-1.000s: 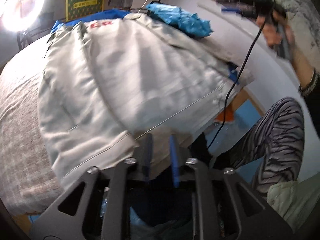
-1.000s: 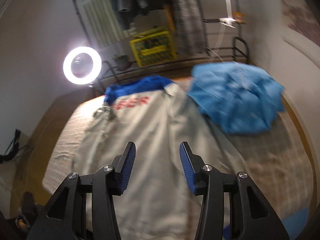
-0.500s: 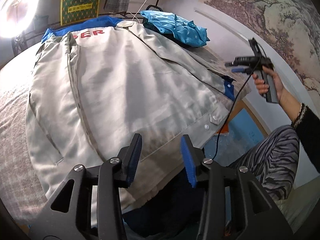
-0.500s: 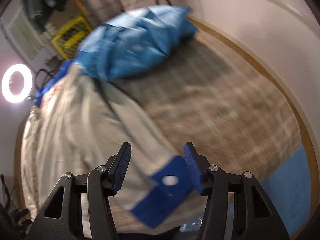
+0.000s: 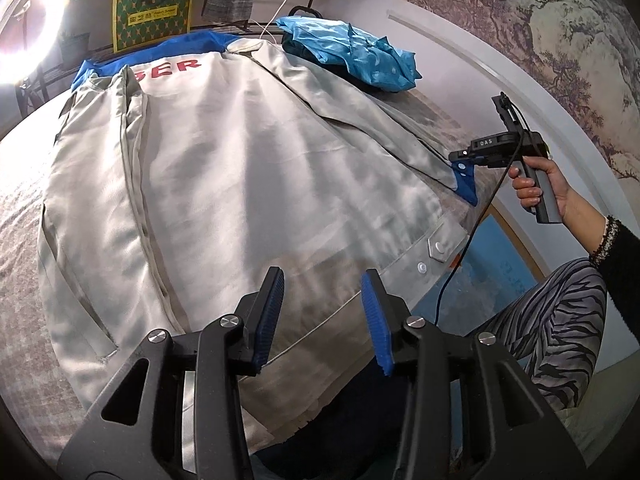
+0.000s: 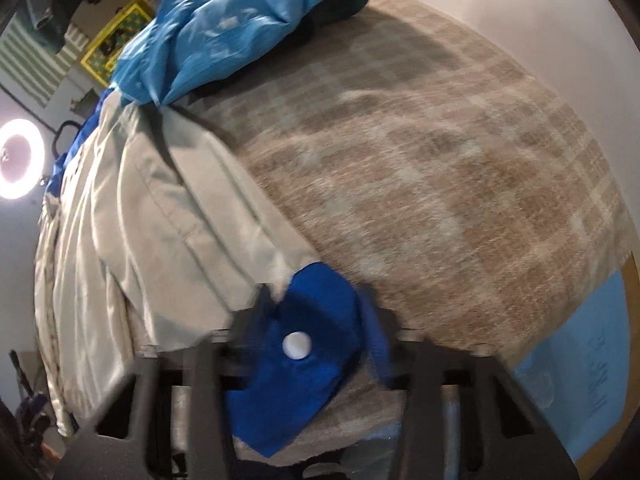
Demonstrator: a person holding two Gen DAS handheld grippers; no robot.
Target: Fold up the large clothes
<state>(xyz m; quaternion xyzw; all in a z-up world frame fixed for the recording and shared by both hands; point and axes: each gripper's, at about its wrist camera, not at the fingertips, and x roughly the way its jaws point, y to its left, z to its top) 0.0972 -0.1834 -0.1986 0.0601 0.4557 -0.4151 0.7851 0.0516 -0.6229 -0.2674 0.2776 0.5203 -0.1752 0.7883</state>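
The right gripper (image 6: pixel 316 322) fingers are closing around the blue cuff (image 6: pixel 304 344) of the grey jacket (image 5: pixel 224 184), likely to fold that sleeve inward. The left gripper (image 5: pixel 324 312) hovers released above the jacket's hem. The jacket lies spread on the bed (image 6: pixel 460 168), a blue bundle (image 5: pixel 352 56) beyond its collar.

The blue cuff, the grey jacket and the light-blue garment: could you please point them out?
blue cuff (image 6: pixel 316 332): right wrist view, beside its white snap.
grey jacket (image 5: pixel 224 184): left wrist view, mid back panel.
light-blue garment (image 5: pixel 352 54): left wrist view, crumpled top.
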